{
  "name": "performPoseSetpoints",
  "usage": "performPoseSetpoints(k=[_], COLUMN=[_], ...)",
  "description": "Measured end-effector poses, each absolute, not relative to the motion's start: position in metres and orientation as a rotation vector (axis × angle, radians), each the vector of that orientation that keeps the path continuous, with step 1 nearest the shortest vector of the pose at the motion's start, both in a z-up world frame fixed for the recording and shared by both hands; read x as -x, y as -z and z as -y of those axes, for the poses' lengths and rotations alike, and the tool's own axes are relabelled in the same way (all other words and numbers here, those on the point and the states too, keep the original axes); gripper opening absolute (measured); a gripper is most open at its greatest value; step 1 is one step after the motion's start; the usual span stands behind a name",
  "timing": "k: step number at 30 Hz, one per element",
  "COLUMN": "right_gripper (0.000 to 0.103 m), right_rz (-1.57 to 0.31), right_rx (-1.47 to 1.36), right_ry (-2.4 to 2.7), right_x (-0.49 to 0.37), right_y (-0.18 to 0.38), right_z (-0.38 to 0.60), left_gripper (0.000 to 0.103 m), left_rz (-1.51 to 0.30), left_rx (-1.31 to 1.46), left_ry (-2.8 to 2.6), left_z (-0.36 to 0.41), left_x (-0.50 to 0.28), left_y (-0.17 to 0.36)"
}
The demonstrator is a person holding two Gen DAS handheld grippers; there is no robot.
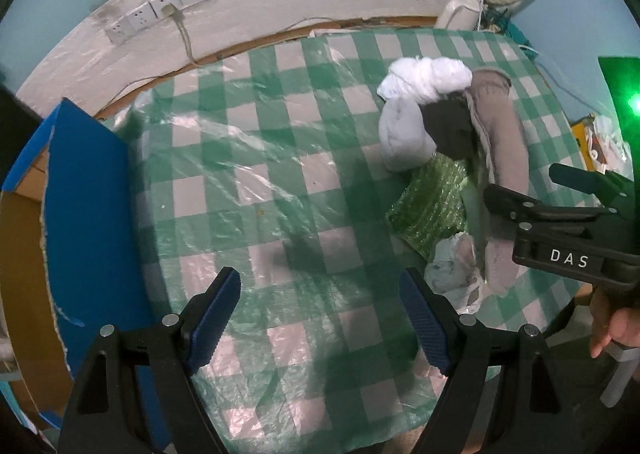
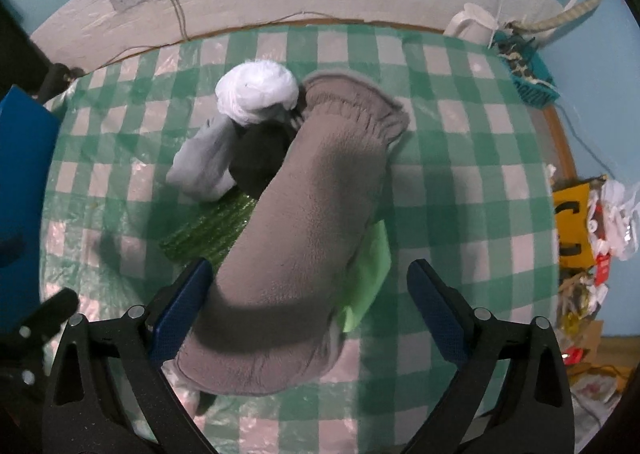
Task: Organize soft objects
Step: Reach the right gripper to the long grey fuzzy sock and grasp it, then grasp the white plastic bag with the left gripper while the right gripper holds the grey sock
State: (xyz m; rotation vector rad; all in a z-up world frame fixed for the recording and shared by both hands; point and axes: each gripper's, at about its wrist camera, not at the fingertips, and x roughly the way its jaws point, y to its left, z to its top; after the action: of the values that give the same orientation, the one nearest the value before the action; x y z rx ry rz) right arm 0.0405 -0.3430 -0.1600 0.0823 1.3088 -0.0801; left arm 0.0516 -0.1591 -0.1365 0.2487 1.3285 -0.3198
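Your right gripper (image 2: 308,310) is spread wide around the near end of the grey fleece roll (image 2: 304,238), positioned to take it first since it lies on top of the pile. Your left gripper (image 1: 320,318) hovers spread and empty over bare table (image 1: 240,174), near the blue box (image 1: 84,190), likely the drop spot. White bundle (image 1: 424,78) and green bubble wrap (image 1: 432,206) wait underneath.

The grey fleece roll (image 2: 304,222) is covering most of the green bubble wrap (image 2: 208,232) and dark cloth (image 2: 256,158).
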Motion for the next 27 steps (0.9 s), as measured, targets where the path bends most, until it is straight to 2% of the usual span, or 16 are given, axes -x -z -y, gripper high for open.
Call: performPoseSetpoints(k=[3, 8, 10, 11, 16, 21, 27], right_gripper=[0.094, 0.078, 0.064, 0.061, 0.032, 0.027, 0.027], right_rz=[-1.321, -1.348, -1.361, -1.365, -1.359, -1.359, -1.345], right_rx=[-0.085, -0.147, -0.185, -0.185, -0.169, -0.172, -0.203], right_ry=[0.067, -0.002, -0.025, -0.028, -0.038, -0.018, 0.013], right_x=[-0.042, -0.045, -0.045, -0.045, -0.041, -0.032, -0.015], right_y=[0.166, 0.178, 0.182, 0.183, 0.179, 0.172, 0.165], right_z=[0.342, 0.347, 0.352, 0.354, 0.362, 0.374, 0.391], left_gripper=[0.083, 0.083, 0.083, 0.083, 0.083, 0.083, 0.083], left_rz=[-1.334, -1.342, -1.349, -1.353, -1.360, -1.370, -1.395], left_rx=[-0.269, -0.282, -0.275, -0.272, -0.276, -0.287, -0.329], left_ry=[0.325, 0.335, 0.342, 0.346, 0.376, 0.424, 0.469], left_z=[0.164, 0.166, 0.166, 0.167, 0.174, 0.189, 0.213], left_x=[-0.051, -0.051, -0.051, -0.051, -0.047, -0.040, -0.031], left_y=[0.142, 0.148, 0.150, 0.151, 0.152, 0.153, 0.160])
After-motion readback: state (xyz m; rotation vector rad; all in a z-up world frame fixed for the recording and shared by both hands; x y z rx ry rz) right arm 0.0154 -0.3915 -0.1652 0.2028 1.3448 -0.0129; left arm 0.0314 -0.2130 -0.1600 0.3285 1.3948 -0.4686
